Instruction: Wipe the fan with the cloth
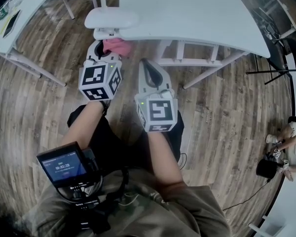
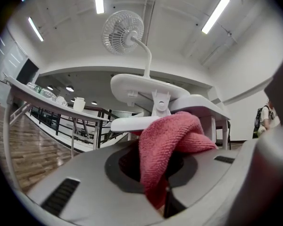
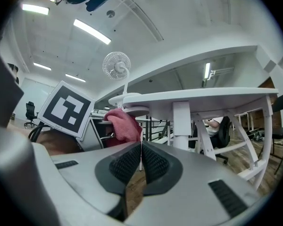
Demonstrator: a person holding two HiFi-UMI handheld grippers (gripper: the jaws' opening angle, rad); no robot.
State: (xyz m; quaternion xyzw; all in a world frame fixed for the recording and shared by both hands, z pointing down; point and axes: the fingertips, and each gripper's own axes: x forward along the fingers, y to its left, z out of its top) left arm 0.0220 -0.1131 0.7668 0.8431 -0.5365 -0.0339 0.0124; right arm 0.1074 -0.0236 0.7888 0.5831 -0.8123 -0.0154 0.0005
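A small white clip-on fan [image 1: 111,19] is clamped to the near edge of the white table [image 1: 202,14]. In the left gripper view its round grille [image 2: 123,32] stands high on a curved neck above the clamp [image 2: 153,93]. My left gripper [image 1: 105,48] sits just below the clamp, shut on a pink cloth [image 1: 118,46] that bulges out between its jaws [image 2: 172,138]. The right gripper [image 1: 148,68] hovers beside it to the right, shut with nothing between the ribbed pads [image 3: 127,166]. From the right gripper view the cloth [image 3: 125,125] and fan [image 3: 117,66] lie ahead on the left.
White table legs and crossbars [image 1: 197,58] stand under the table right of the grippers. A second white table [image 1: 19,14] is at far left. A black chair [image 1: 286,53] and a seated person [image 1: 286,142] are at the right. Wooden floor lies below.
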